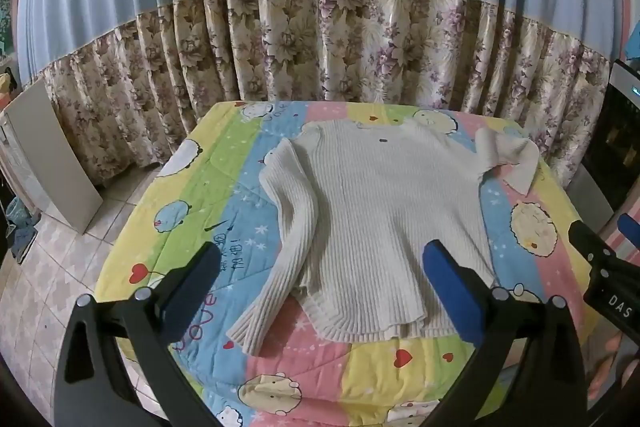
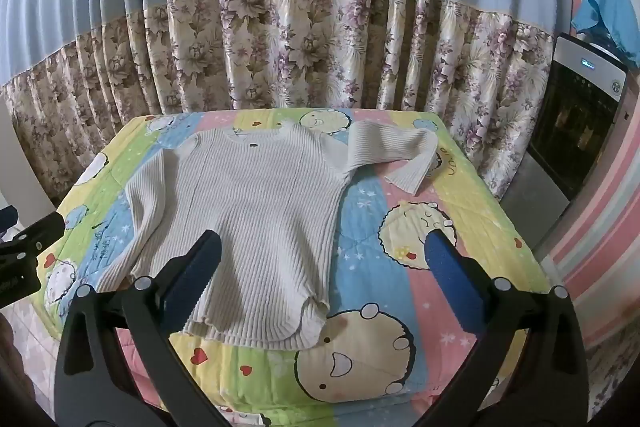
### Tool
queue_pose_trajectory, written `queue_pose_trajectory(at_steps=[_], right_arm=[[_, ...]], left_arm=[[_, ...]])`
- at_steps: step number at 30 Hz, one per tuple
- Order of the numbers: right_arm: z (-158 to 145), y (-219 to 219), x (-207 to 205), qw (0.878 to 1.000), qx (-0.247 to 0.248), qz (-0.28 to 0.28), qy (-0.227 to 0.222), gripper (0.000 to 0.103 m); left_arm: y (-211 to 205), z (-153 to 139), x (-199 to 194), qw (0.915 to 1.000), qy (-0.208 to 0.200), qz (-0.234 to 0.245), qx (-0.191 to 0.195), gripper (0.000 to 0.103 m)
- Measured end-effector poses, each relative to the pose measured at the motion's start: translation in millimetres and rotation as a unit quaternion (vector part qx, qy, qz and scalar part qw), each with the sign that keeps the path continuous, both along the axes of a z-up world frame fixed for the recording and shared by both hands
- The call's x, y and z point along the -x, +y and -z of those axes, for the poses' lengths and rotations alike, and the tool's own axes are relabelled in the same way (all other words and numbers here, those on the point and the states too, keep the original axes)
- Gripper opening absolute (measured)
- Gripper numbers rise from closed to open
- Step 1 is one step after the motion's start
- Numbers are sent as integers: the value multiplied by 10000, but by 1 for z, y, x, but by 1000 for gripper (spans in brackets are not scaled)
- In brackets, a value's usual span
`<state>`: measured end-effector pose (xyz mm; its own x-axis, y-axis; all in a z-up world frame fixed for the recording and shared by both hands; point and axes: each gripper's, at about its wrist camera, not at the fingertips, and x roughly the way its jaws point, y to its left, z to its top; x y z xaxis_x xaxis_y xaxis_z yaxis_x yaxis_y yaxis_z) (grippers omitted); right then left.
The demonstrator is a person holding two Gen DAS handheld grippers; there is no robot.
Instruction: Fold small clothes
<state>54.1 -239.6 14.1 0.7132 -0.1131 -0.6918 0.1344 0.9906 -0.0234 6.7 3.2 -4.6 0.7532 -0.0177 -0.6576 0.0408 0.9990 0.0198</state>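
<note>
Cream ribbed knit sweater (image 1: 384, 211) lies flat, unfolded, on the pastel cartoon-print quilt (image 1: 192, 195), ahead of and under both tools. Left gripper (image 1: 320, 279): jaws wide apart, empty, above the hem. Right gripper (image 2: 324, 267): jaws wide apart, empty, over the sweater's right edge.

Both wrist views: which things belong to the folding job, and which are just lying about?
Job:
sweater, spread flat and unfolded
quilt, the surface under it
left hand-held gripper, open
right hand-held gripper, open

Lying about:
curtain
white board
blue cloth
appliance
</note>
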Motion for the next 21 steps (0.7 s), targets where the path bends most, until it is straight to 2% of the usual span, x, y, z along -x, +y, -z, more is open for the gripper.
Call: queue_pose_trajectory(at_steps=[21], right_arm=[[0,-1,-3,10000,17,9,18,100]], left_arm=[[2,6,0,10000,-20,-51,-59,101]])
